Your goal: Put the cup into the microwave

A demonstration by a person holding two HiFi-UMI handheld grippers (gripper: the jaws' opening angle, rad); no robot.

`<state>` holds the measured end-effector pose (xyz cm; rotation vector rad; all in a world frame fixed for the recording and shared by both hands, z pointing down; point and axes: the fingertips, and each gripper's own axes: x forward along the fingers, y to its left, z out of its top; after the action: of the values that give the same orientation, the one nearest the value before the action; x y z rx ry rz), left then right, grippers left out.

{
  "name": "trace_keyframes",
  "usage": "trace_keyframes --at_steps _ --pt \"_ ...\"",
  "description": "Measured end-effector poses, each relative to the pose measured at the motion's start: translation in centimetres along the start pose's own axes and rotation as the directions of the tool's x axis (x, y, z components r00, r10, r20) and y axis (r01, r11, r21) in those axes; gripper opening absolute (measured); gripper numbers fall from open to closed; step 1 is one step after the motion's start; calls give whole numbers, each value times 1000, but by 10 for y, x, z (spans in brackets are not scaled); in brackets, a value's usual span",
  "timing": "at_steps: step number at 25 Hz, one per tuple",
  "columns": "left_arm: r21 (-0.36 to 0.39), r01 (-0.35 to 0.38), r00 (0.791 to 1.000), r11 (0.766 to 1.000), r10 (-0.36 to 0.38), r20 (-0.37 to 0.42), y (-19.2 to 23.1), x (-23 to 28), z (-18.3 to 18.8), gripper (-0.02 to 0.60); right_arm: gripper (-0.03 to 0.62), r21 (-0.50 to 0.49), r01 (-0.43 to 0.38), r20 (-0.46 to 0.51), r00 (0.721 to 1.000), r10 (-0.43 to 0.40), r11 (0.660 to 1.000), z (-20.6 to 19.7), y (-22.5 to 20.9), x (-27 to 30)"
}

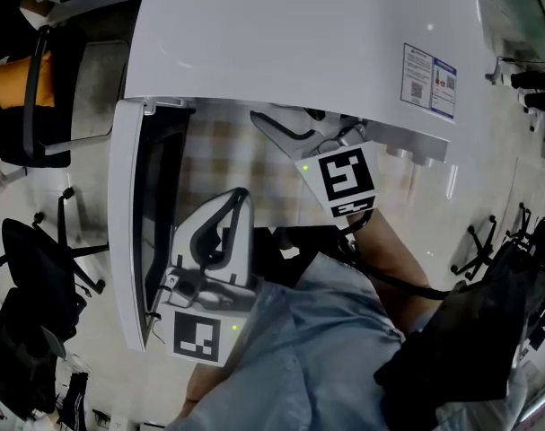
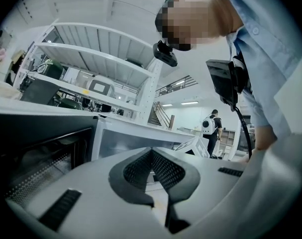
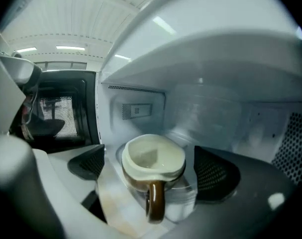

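Observation:
A brown cup (image 3: 153,159) with a cream inside stands on the floor of the white microwave (image 1: 299,43) cavity, its handle (image 3: 154,202) pointing back at me. My right gripper (image 3: 150,169) reaches into the cavity and is open, a dark pad (image 3: 88,162) on each side of the cup with a gap showing. In the head view its jaws are hidden under the microwave's top and only its marker cube (image 1: 346,178) shows. My left gripper (image 2: 151,156) is shut on nothing and hangs beside the open door (image 1: 128,241).
The microwave door swings out to the left, its dark window (image 3: 56,114) showing in the right gripper view. A checked cloth (image 1: 223,155) covers the table below. Office chairs (image 1: 34,97) stand on the floor at left. White shelving (image 2: 91,59) and a distant person (image 2: 210,126) lie beyond.

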<state>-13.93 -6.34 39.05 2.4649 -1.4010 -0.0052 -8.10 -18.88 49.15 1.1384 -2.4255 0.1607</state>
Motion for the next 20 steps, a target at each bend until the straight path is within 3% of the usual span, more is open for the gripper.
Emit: trace_keyframes --at_steps 7,10,12,13,17,20 --pt "35 27 999 999 -27 19 -36 -12 22 5 547 1 -11 20 1000 11 1000 11 18 -53" --pt "56 22 1000 998 -23 19 -50 -18 32 5 537 5 -55 43 998 55 998 20 36 -78" --pt "71 9 1000 997 -10 18 -56 -21 40 5 466 13 -93 63 994 92 996 25 49 -94" --pt "79 4 1000 997 -6 20 -59 -23 44 5 401 20 -103 71 992 102 994 27 53 -101" --pt "102 -4 999 995 0 44 -71 -27 58 5 8 36 -90 79 993 87 995 33 61 -124" --pt "110 -3 998 994 -3 58 -79 -28 62 5 2 57 -83 67 995 80 995 29 68 -128"
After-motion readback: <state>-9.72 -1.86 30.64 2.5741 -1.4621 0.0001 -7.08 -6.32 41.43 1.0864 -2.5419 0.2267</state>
